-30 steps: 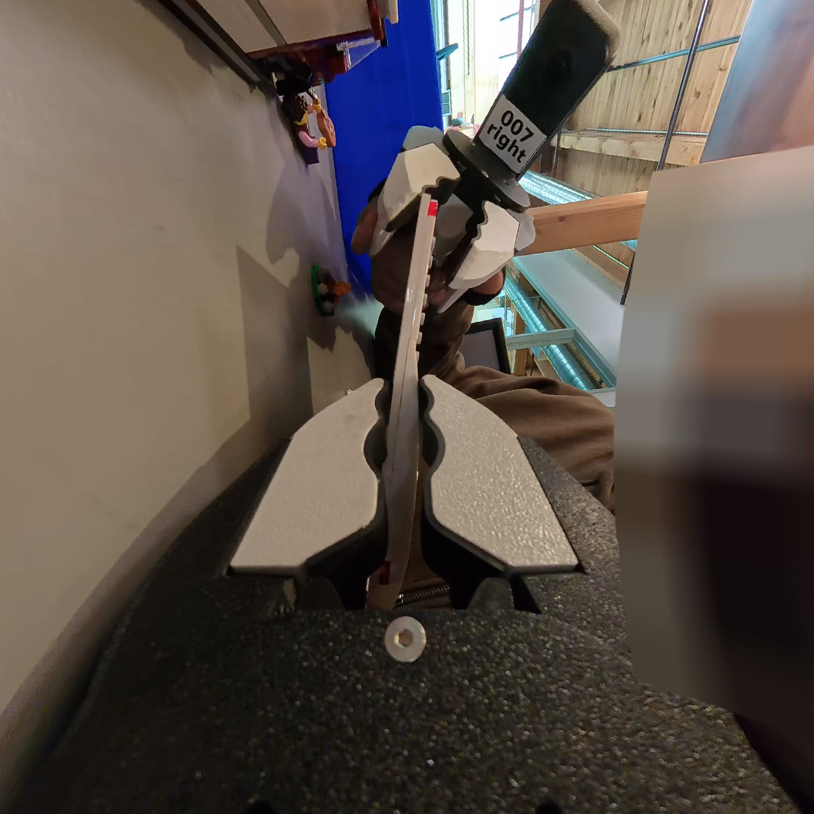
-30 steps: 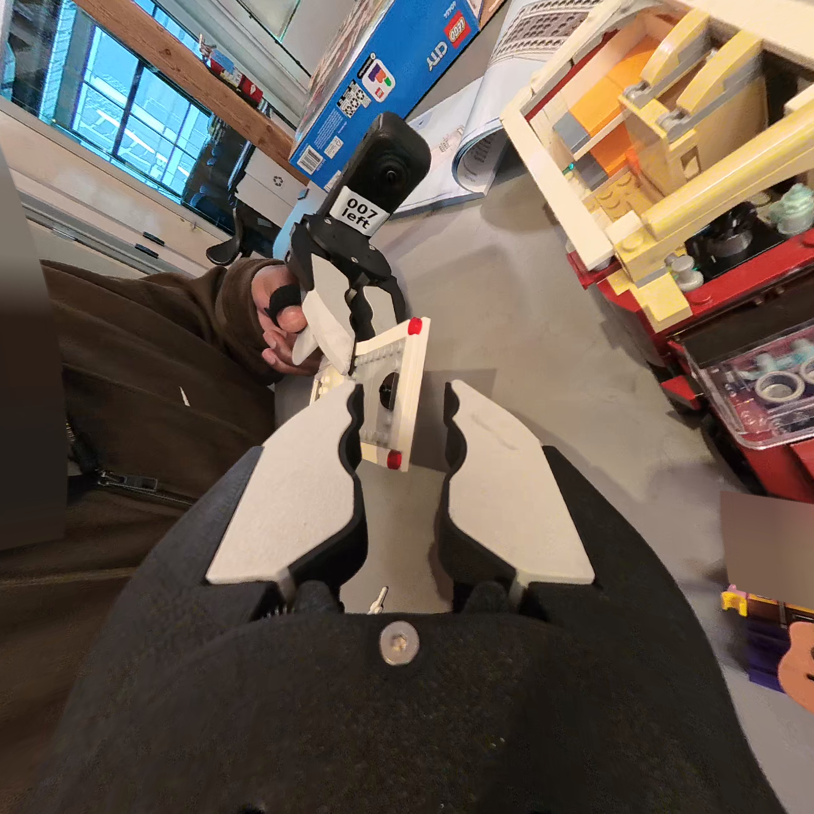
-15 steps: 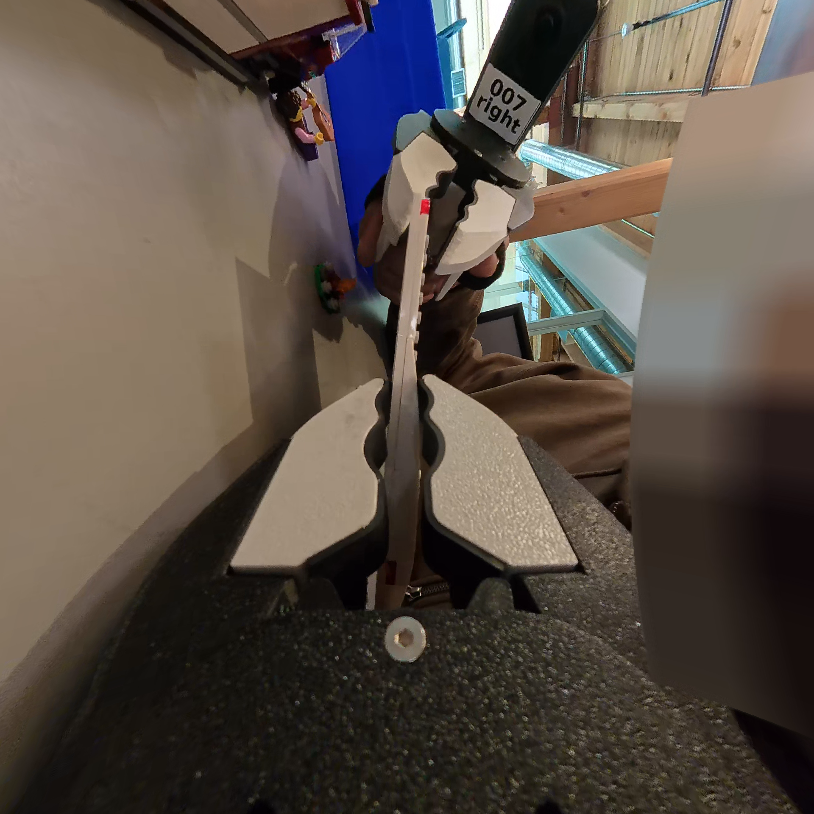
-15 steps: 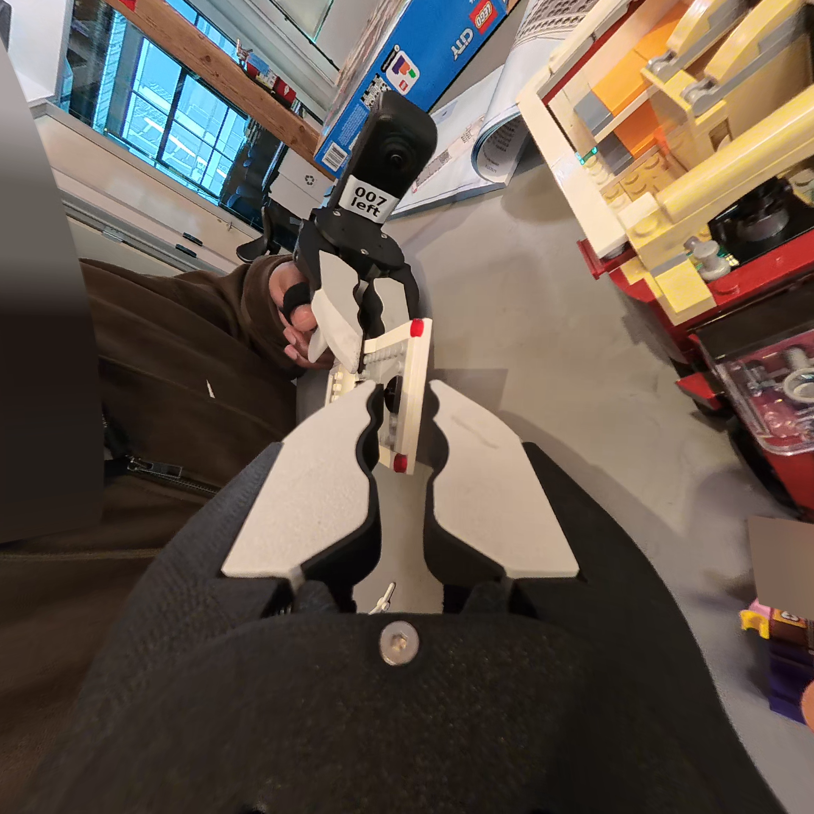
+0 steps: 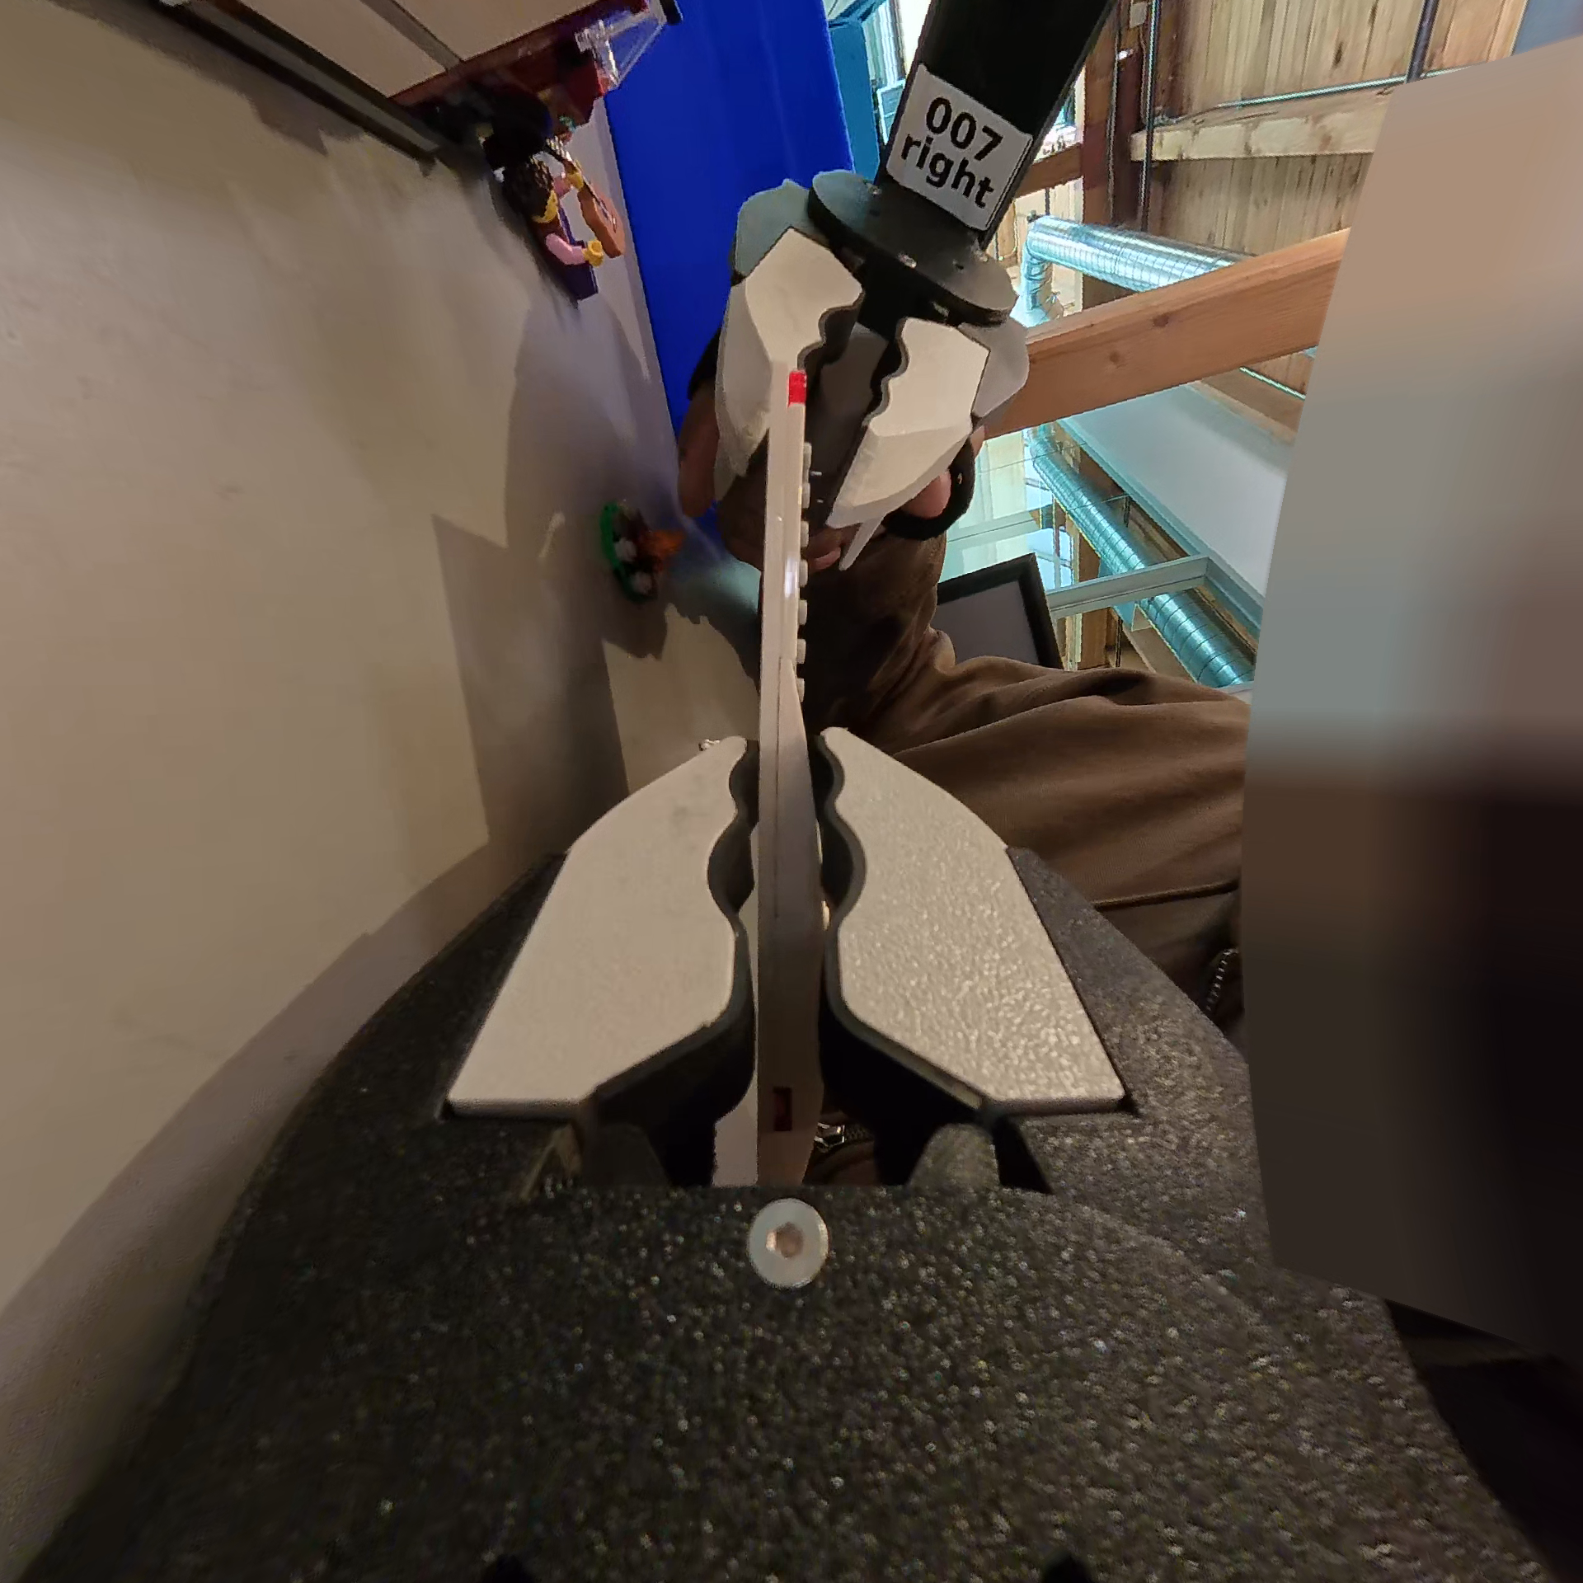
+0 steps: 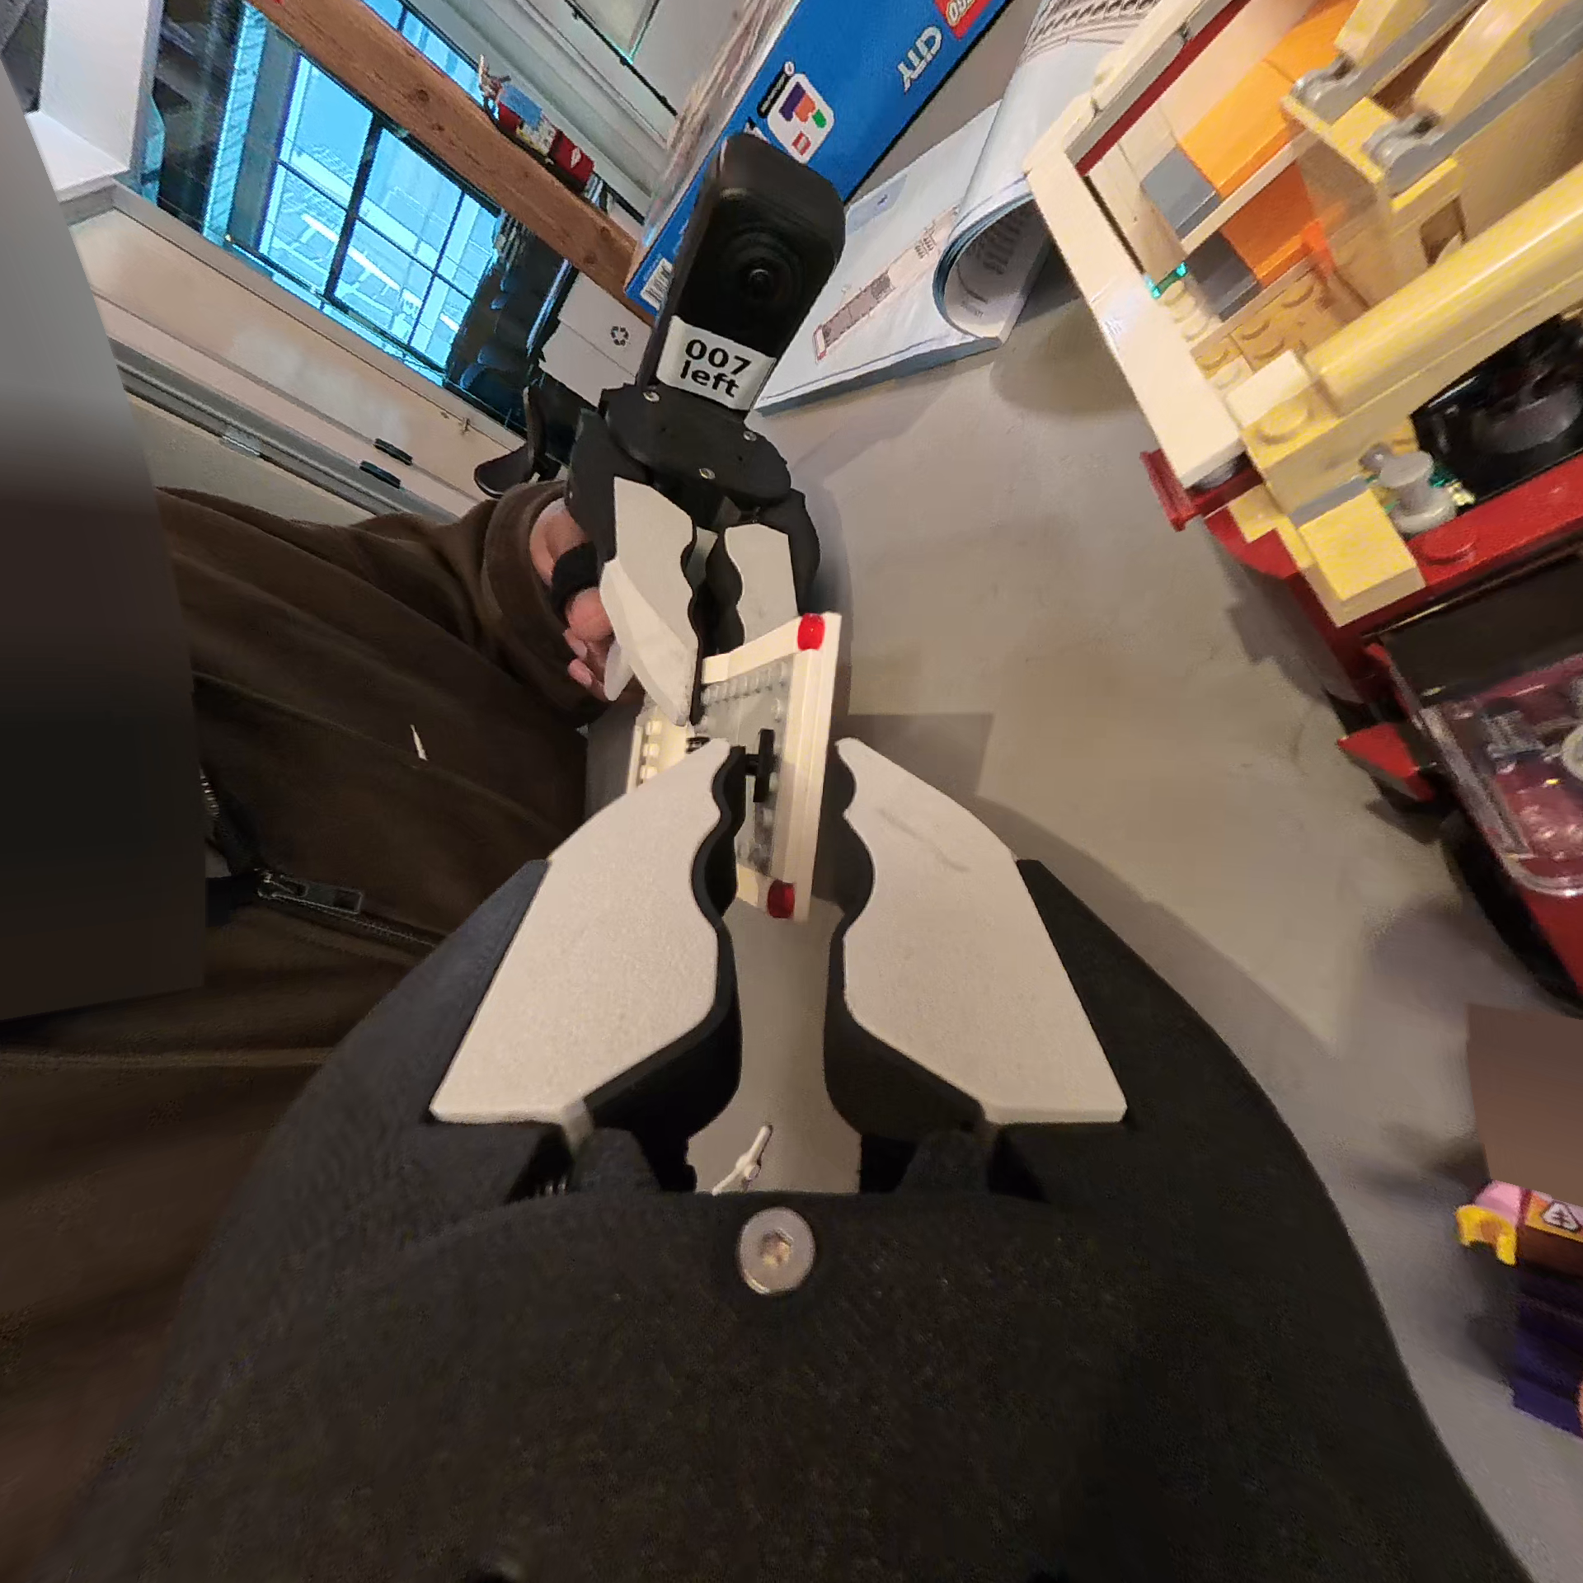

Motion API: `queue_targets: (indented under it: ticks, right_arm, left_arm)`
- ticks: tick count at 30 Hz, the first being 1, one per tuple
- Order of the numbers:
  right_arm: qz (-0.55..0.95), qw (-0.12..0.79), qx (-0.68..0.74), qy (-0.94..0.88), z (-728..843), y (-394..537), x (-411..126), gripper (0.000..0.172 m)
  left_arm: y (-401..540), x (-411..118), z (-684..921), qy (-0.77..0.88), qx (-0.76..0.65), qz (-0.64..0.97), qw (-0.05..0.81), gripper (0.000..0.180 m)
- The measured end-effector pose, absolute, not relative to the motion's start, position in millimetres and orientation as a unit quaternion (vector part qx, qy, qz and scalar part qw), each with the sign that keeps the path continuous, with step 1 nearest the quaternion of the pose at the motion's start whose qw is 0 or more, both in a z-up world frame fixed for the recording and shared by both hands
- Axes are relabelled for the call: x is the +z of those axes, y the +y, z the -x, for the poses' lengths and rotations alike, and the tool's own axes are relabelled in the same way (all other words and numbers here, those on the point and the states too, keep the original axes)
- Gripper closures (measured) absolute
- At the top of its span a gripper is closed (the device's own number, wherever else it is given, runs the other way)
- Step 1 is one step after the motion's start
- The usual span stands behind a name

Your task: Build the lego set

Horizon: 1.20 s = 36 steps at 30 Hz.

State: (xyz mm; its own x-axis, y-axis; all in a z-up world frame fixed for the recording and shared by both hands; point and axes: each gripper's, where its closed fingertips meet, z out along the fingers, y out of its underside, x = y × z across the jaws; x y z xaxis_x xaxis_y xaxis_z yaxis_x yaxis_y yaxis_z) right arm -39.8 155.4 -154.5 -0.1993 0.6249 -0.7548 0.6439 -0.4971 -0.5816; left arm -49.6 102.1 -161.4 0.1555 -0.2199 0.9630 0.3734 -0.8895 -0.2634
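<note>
Left tool (image 5: 784,754) clamped on a white brick panel (image 5: 784,651) with red studs at its corners, both pads pressed on its flat faces. Right tool (image 6: 784,754) closed narrowly around the far edge of the same panel (image 6: 792,771) (one pad on a black knob, the other on the white rim). Panel held in the air between both tools, above the grey desk (image 6: 1028,600). To the right of the right tool, a brick building (image 6: 1336,283). Behind the left tool, a blue box (image 6: 857,77) and an open booklet (image 6: 934,265).
</note>
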Motion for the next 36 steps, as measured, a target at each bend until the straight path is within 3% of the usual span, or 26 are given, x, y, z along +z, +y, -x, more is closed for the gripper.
queue_targets:
  ticks: [36]
  right_arm:
    - [-0.614, 0.019, -0.628, 0.477, 41.8, 155.6, -146.6, 0.157]
  left_arm:
    - [101.0, -156.6, 48.9, -0.026, -0.644, 0.724, 0.244, 0.169]
